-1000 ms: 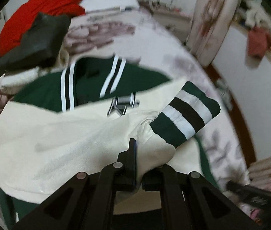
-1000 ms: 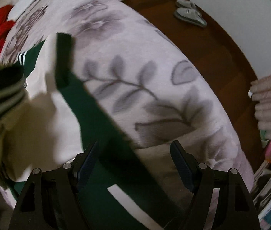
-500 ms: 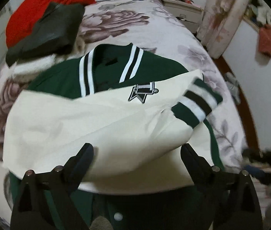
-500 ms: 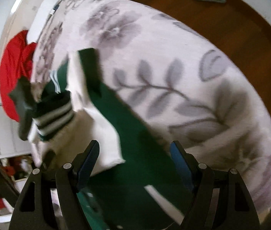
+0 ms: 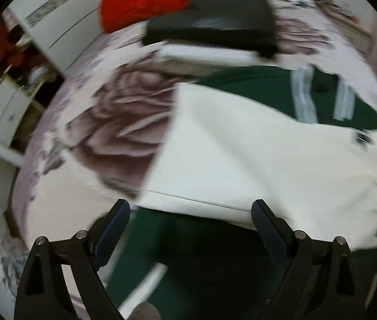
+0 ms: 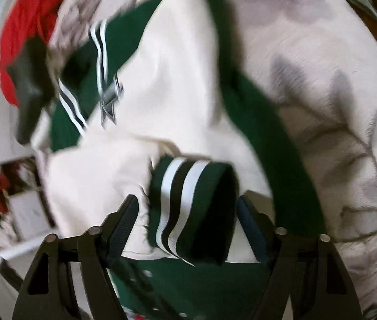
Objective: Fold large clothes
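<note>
Since half a second ago both views swung; the left gripper (image 5: 190, 214), fingers apart, sits over the jacket (image 5: 255, 154) on the bed (image 5: 95, 122). The right gripper (image 6: 187, 208), fingers apart, straddles the striped cuff (image 6: 188, 202) at 6 o'clock. Closing blurred could pinch extra layers, undoing the sleeve fold.

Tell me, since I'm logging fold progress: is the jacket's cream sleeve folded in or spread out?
Folded in: the cream sleeve lies across the green jacket body, striped cuff on top.
</note>
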`<state>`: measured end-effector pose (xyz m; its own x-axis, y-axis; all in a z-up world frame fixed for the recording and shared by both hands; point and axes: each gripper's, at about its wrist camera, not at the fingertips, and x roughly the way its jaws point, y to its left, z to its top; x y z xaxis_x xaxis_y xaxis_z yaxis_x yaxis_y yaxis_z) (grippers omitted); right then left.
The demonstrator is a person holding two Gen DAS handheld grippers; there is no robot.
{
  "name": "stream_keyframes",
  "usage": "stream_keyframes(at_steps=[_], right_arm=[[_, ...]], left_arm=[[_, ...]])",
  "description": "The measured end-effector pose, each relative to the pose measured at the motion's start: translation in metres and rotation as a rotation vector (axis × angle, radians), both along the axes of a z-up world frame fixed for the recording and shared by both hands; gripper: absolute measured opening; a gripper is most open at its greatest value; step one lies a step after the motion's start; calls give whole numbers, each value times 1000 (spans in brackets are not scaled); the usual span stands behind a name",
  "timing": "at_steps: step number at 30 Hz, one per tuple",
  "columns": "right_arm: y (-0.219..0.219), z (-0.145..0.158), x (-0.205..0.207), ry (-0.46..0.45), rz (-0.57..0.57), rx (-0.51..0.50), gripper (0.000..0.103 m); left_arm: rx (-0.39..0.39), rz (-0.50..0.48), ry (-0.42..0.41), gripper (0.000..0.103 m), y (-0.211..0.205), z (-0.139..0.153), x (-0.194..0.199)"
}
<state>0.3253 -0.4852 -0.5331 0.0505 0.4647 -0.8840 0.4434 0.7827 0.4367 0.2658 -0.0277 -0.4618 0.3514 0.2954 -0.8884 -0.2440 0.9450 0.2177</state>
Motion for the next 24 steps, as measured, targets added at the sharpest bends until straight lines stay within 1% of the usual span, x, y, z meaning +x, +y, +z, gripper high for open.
stream_keyframes(at_steps=[1,3,5,7,9,11,13,16,18,19,21,22,23,24], right_arm=[[6,5,1,-22,15,-28,3],[15,23,5,-79,33,-88,3],[13,56,10,-179,27,-133,3],[2,79,18,-241,-1,-158,3],[-8,92,30,-273,-3,-201,3],[-19,88,44,-257,-1,-219,3],[-25,71,53,-211,16,-255,3],[-24,41,59,-136,57,-290,3],[-19,29,60,-119,73,-308,3],[-19,26,60,-116,72,-298,4],[-24,26,54,-102,28,-229,12],[-28,27,48,-98,0,-190,20],[-32,30,41,-98,-31,-146,26],[-36,34,32,-94,-55,-120,40]], left_arm=[[10,21,-6,93,10,0,3],[20,53,-25,93,27,1,11],[36,67,-41,93,38,1,21],[32,76,-43,93,46,-1,32],[14,91,-41,93,53,-11,47],[3,94,-10,93,57,-31,61],[5,97,47,93,61,-55,72],[-16,99,56,93,69,-74,76],[-45,112,57,93,75,-73,75],[-39,116,62,93,76,-68,72],[-20,108,55,93,75,-55,62],[-24,100,50,93,72,-47,51],[-36,96,46,93,71,-40,41],[-64,85,48,93,68,-31,23]])
